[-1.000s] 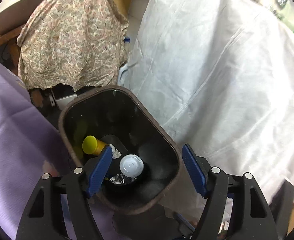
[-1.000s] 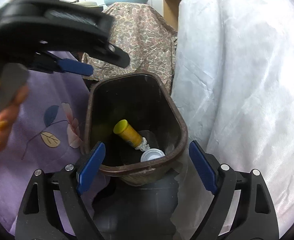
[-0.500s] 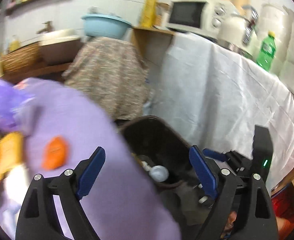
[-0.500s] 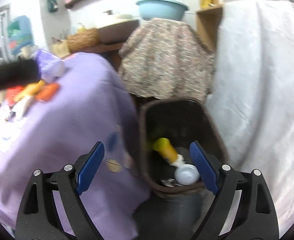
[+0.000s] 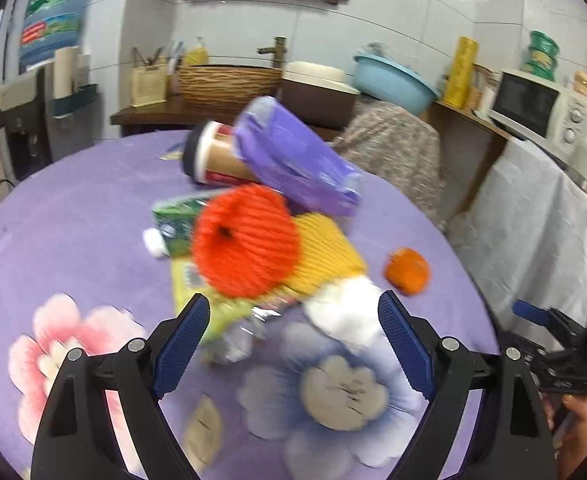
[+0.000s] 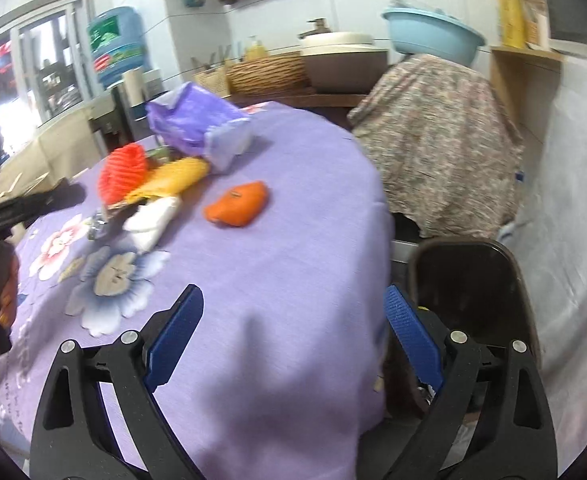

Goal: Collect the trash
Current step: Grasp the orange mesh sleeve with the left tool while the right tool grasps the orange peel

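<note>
Left wrist view: the left gripper [image 5: 291, 342] is held wide open and empty above the purple tablecloth [image 5: 73, 216], aimed at a crumpled foil wrapper [image 5: 241, 336] lying just below the red yarn ball [image 5: 247, 240]. The wrapper is judged light, crushable and slippery; its bunched middle should be pinched. Blur hides its long axis. The right gripper [image 6: 293, 338] is spread empty beside the brown bin [image 6: 473, 276].

The left wrist view looks from close, low over the purple tablecloth [image 5: 73, 216]; the right wrist view looks from its edge. Both share the orange peel [image 5: 408, 271] [image 6: 239, 203].
</note>
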`<act>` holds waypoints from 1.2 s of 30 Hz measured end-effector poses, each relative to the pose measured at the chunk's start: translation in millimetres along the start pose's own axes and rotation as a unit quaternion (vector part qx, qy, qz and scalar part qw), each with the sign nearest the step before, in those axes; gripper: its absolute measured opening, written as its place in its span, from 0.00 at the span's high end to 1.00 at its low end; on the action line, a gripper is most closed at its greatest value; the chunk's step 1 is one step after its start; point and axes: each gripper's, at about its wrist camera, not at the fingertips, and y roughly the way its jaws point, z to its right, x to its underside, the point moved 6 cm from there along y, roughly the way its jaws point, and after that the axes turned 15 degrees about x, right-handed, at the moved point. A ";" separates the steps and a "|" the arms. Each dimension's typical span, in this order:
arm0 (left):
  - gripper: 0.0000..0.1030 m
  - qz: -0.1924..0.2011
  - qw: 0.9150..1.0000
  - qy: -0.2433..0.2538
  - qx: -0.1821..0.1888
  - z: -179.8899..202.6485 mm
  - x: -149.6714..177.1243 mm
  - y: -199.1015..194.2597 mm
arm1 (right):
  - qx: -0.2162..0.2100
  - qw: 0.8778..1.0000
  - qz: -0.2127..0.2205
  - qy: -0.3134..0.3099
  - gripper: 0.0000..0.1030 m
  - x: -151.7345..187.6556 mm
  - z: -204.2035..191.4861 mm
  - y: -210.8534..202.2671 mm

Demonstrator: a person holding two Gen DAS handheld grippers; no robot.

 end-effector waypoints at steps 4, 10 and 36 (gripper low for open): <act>0.18 0.000 0.999 0.019 -0.041 -29.2 -15.1 7.8 | -0.015 1.000 -0.005 -0.020 0.12 -15.4 -22.9 2.2; 0.49 -0.042 0.999 -0.020 -0.014 -67.7 -16.6 26.5 | -0.025 0.999 -0.020 -0.036 0.12 -26.6 -45.0 9.9; 0.89 0.046 0.998 0.032 0.030 2.2 -41.7 -27.2 | -0.019 0.992 -0.121 -0.028 0.20 -55.1 -74.2 90.6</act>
